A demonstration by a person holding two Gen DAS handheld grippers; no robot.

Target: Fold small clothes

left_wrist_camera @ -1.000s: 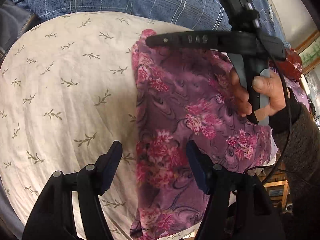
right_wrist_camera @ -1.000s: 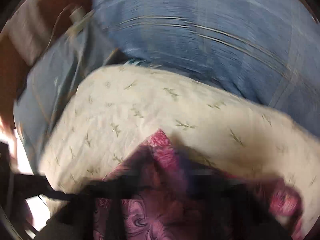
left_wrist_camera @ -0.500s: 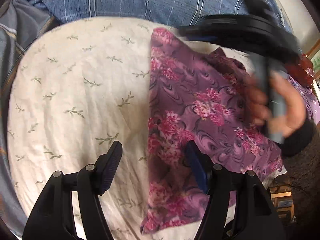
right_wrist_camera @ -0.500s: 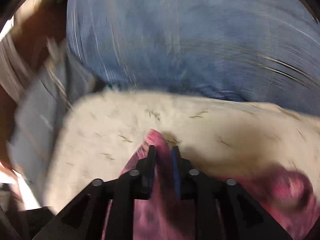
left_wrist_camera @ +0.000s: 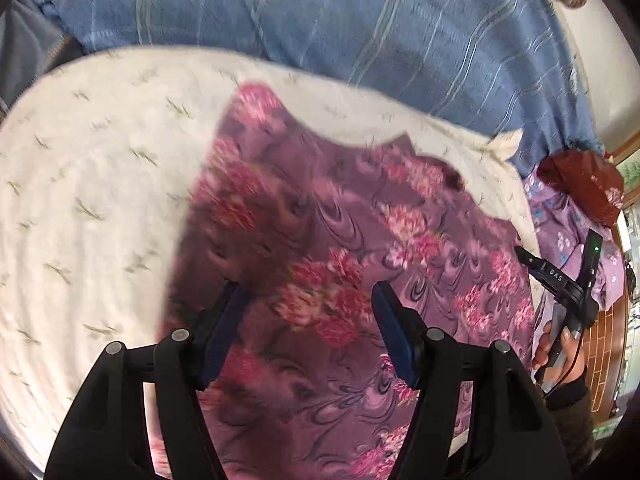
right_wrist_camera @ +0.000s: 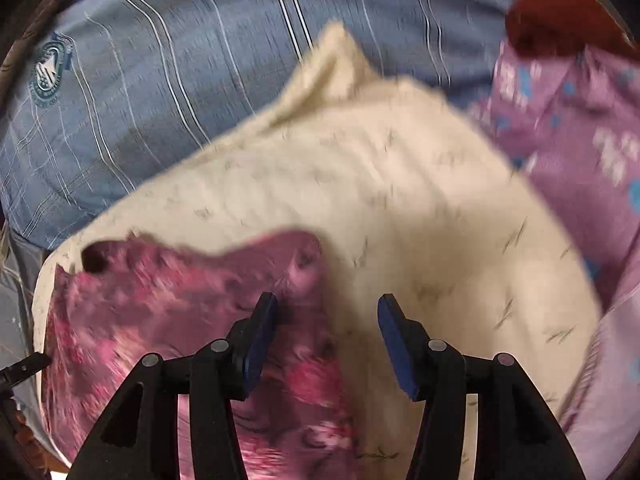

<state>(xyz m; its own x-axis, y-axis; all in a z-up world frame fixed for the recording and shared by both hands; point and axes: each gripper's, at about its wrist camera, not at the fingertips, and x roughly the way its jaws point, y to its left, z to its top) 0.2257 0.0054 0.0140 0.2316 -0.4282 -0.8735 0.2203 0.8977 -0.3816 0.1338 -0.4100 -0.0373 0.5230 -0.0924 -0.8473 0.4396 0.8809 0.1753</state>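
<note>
1. Lying on the cream pillow (left_wrist_camera: 92, 184), the purple floral garment (left_wrist_camera: 344, 248) spreads from the near edge toward the far side, where its upper hem dips in a curve.
2. Both views are smeared by motion, so fine creases in the cloth cannot be read.
3. Left gripper (left_wrist_camera: 308, 320): spread wide, nothing between the pads, hovering over the near middle of the garment.
4. Right gripper (right_wrist_camera: 326, 334): also spread and empty, poised over the garment's right edge where cloth meets bare pillow; in the left view it sits off the near-right side of the cloth.
5. Handling, as a judgement: the fabric looks thin, light and limp. It should drape and sag from any pinch, slide easily over the pillow, and carry no shape of its own. Breakage is no concern; bunching and slipping out of the pads are.
6. Where to take hold: the far corners or the side edges look best, since a pinch at a hem gathers one layer cleanly. A grab in the middle would likely lift a wrinkled tuft and possibly the pillowcase with it.
7. A blue striped blanket (left_wrist_camera: 360, 20) lies beyond the pillow, and another lilac garment (right_wrist_camera: 572, 128) sits to the right, apart from the floral one.
</note>
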